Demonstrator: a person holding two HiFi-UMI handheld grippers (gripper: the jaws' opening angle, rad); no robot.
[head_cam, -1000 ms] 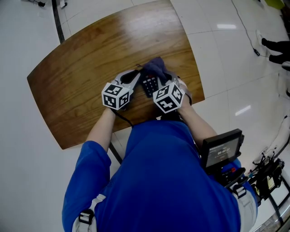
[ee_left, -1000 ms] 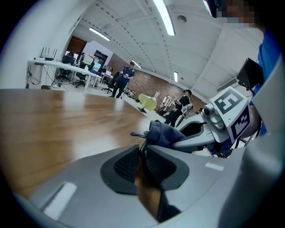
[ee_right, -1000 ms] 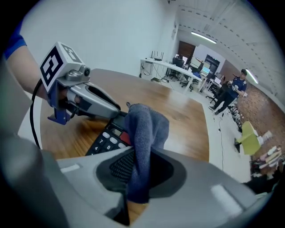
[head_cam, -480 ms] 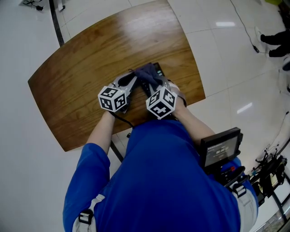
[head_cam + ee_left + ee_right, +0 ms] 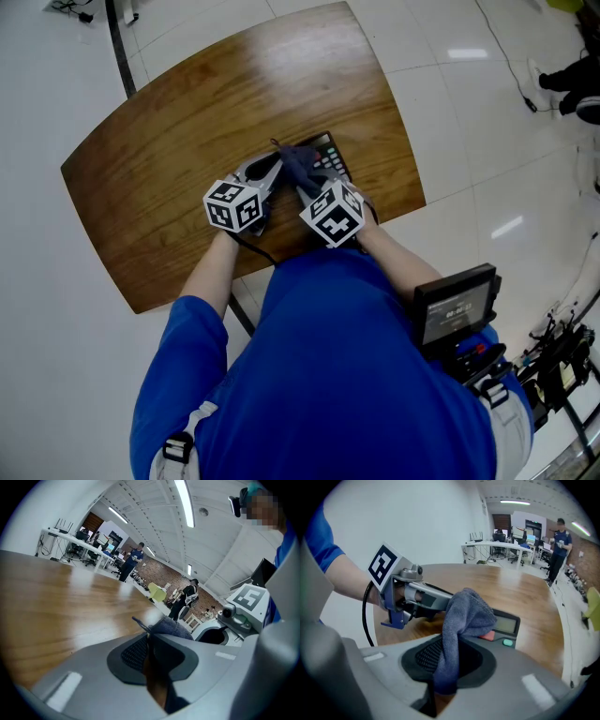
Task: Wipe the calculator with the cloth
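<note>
Change: the cloth (image 5: 298,165) has slid from the far end of the calculator (image 5: 330,157) toward its near end, so the far keys now show.
Right gripper (image 5: 309,187): it has shifted leftward with the cloth. Its jaws are clamped on a fold of the cloth, and the bunch rests on the calculator.
Left gripper (image 5: 275,159): same place as before. Its jaws have just been closing and are almost together, pinching the calculator's thin dark corner at their tips.
Pose: both forearms reach over the near edge of the wooden table (image 5: 187,122), grippers side by side. The right is tipped steeply down, the left less so.
Calculator: lies diagonally near the table's near edge.
</note>
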